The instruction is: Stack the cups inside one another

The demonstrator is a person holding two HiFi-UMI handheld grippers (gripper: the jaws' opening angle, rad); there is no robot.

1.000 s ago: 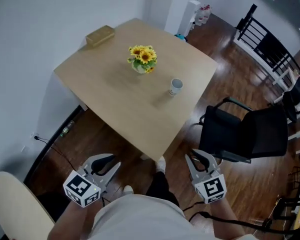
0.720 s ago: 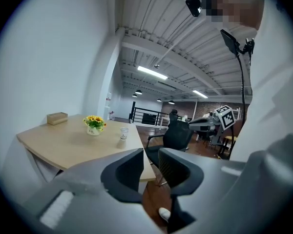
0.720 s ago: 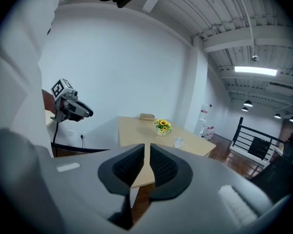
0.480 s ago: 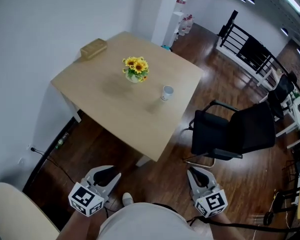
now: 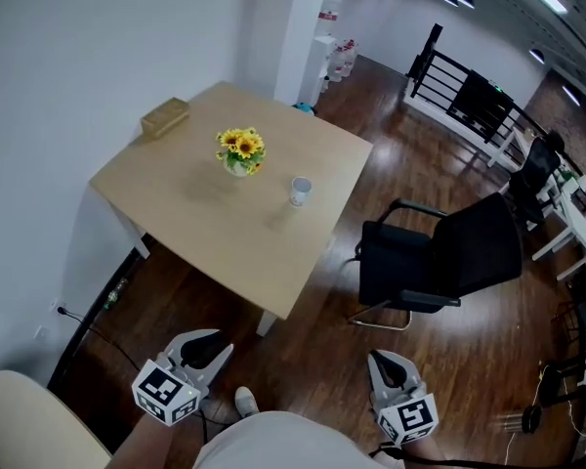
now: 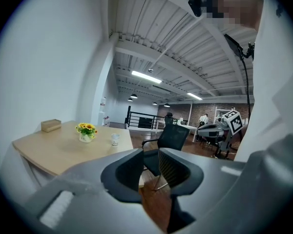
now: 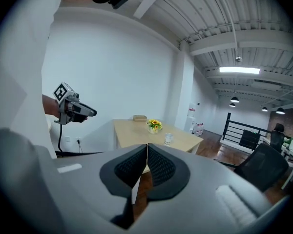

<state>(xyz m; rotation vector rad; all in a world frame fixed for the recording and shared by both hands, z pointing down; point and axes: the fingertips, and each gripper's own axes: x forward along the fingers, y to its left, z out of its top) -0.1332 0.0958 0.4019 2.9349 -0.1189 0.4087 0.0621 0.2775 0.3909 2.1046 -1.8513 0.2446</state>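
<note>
On square wooden table (image 5: 200, 218) — pale cylindrical cup (image 5: 300, 191)

On the table (image 5: 225, 233), the flower vase (image 5: 239, 152) stands between the box (image 5: 164, 117), far left, and the cup (image 5: 300, 191); an office chair (image 5: 439, 262) sits right of the table.

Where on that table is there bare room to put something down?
The table is bare from the flowers and cup to its near edge. The box takes a far corner by the wall; flowers and cup crowd the middle.
</note>
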